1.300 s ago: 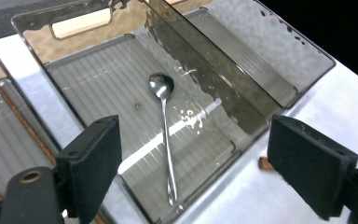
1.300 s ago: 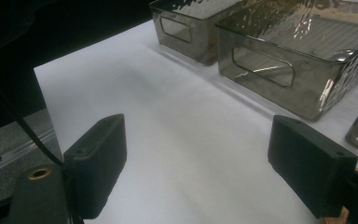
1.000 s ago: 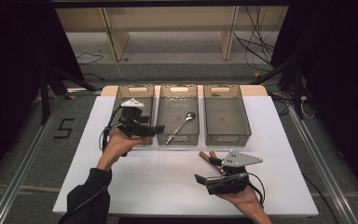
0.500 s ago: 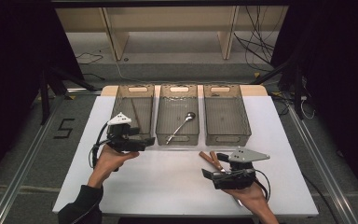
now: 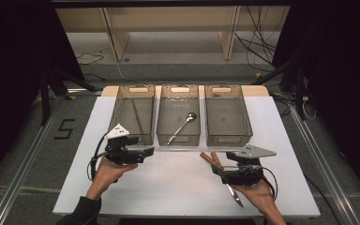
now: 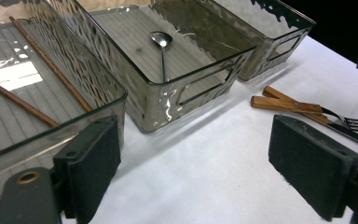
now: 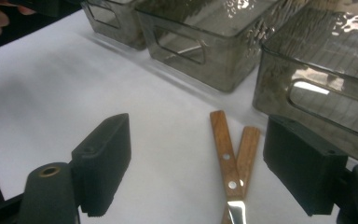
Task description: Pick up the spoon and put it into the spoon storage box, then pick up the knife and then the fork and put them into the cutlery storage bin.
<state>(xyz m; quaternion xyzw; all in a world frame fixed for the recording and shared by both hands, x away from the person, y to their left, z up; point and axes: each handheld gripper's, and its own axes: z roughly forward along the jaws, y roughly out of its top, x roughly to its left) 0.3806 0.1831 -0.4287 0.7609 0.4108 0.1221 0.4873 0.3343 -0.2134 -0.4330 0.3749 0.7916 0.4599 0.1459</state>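
Right hand-held gripper (image 5: 221,170) sits low over the near right of the counter (image 5: 178,187), jaws spread wide with nothing between the pads. In the right gripper view I see two wooden handles (image 7: 230,151) lying on the counter in the gap between its jaws, nearer the right jaw, crossing in a narrow V. Neither pad touches them. A bright metal blade (image 7: 235,212) starts at the bottom edge of that view. From the high view, the handles (image 5: 211,159) lie just ahead of the gripper's tips and a metal end pokes out toward me under the hand (image 5: 258,197).

Left hand-held gripper (image 5: 145,152) hovers at the near left, jaws also wide apart and empty, pointing across toward the right. In the left gripper view I make out the same cutlery as a fork (image 6: 354,123) and a knife lying together, well beyond its right jaw.

Three clear bins stand in a row at the far side. Left bin (image 5: 122,105) holds chopsticks (image 6: 46,60); middle bin (image 5: 161,112) holds a spoon (image 5: 183,125); right bin (image 5: 243,112) looks empty. The left gripper is just in front of the left bin's near corner.
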